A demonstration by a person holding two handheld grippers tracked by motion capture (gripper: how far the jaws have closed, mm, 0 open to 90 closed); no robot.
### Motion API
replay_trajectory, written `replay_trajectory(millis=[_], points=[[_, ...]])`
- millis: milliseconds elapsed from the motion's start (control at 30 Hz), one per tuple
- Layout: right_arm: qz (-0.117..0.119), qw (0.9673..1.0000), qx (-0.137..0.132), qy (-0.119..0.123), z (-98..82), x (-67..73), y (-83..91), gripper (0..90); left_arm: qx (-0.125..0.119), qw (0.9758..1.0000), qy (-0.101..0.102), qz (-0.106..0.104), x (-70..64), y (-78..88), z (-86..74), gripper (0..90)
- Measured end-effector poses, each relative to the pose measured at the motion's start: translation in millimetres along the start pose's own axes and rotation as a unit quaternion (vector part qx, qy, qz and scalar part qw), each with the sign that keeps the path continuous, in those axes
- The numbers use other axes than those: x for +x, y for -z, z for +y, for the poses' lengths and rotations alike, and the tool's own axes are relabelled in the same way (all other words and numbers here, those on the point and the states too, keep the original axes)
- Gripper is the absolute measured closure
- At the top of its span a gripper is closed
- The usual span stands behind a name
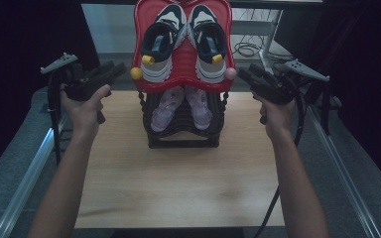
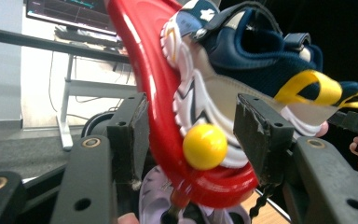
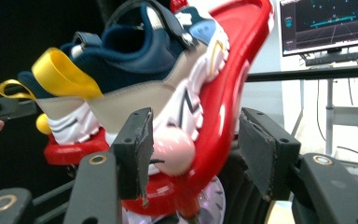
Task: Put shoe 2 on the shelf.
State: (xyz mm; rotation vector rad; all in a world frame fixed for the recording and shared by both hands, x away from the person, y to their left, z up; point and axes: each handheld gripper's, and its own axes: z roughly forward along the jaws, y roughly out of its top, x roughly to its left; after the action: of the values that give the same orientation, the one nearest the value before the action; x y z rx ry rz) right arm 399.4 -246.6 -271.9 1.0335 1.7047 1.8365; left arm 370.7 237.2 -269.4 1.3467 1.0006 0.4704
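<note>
your left gripper point(image 2: 191, 135) and right gripper point(image 3: 193, 144) both gape unclenched around the red tray point(image 1: 183, 64); it's stiff, slick, top-heavy with sneakers point(image 1: 183, 39), so pinch its lower corners.

A light wooden tabletop point(image 1: 178, 188) with a pale grain carries one thing directly: a black ribbed plastic shoe rack point(image 1: 182, 134), standing at the middle of its far half. The rack's lower tier holds a pair of pale lilac shoes point(image 1: 181, 108). Its upper tier is a red ribbed plastic tray point(image 1: 183, 54) bearing navy-and-white sneakers point(image 1: 184, 37).
</note>
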Motion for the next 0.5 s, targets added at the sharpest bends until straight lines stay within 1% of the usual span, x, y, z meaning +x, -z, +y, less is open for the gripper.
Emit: replay_trajectory(millis=[67, 267, 333, 400, 500], points=[[-0.001, 1.0000, 0.004, -0.003, -4.5, -3.1, 0.9, 45.7, 0.001, 1.0000, 0.003, 0.002, 3.1, 3.3, -3.8, 45.8], [-0.006, 0.9998, 0.014, -0.009, -21.3, -9.7, 4.6, 45.8, 0.012, 0.9999, 0.003, 0.008, 10.2, 8.7, -16.1, 45.8], [-0.005, 0.9997, 0.021, -0.012, -27.6, -11.1, 6.0, 45.8, 0.017, 0.9998, 0.000, 0.011, 11.6, 10.9, -21.0, 45.9], [-0.006, 0.9995, 0.029, -0.010, -32.5, -12.8, 7.1, 45.8, 0.020, 0.9996, -0.007, 0.019, 12.3, 13.6, -26.8, 46.5], [-0.006, 0.9993, 0.034, -0.013, -38.8, -15.3, 9.5, 45.9, 0.024, 0.9995, -0.004, 0.020, 14.4, 16.3, -34.5, 46.5]])
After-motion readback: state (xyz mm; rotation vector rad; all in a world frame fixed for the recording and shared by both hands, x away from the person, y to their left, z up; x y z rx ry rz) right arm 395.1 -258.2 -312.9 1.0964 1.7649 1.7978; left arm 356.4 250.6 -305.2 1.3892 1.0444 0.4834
